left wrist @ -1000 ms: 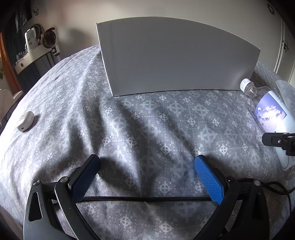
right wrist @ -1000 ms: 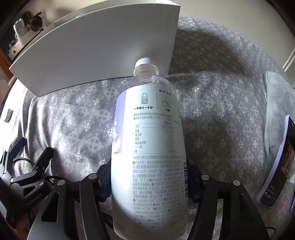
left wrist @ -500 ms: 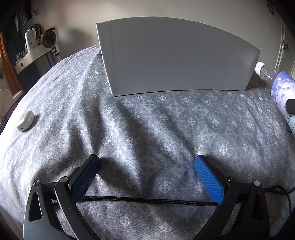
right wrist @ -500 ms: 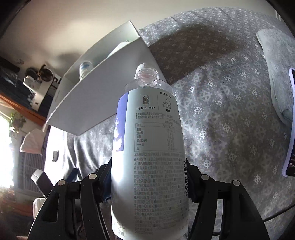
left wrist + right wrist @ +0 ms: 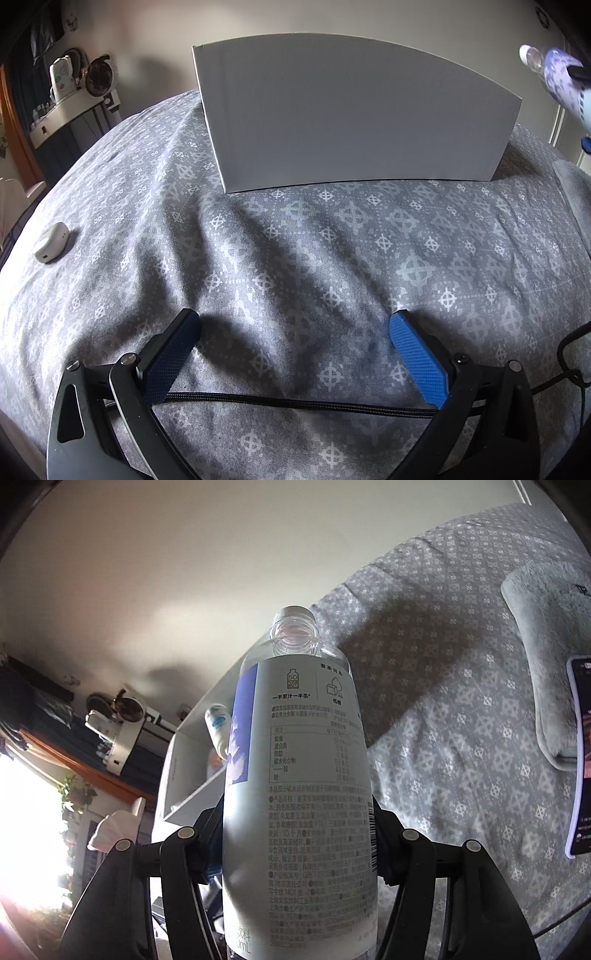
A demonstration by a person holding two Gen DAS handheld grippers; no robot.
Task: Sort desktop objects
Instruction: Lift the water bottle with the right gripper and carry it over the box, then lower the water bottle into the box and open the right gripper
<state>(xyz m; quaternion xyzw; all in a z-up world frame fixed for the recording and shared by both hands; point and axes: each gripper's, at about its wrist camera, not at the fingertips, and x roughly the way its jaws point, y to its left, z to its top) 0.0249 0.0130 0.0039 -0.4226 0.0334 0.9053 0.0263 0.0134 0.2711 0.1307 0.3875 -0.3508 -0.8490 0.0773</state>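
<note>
Between right tool [image 5: 295, 843] pads: bottle [image 5: 299, 775]

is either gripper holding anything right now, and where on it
The right gripper grips the clear plastic bottle around the lower part of its labelled body, cap pointing away. The left gripper is open and holds nothing.

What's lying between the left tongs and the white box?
Only bare patterned bedspread between the left tongs and the white box, seen in the left wrist view.
</note>
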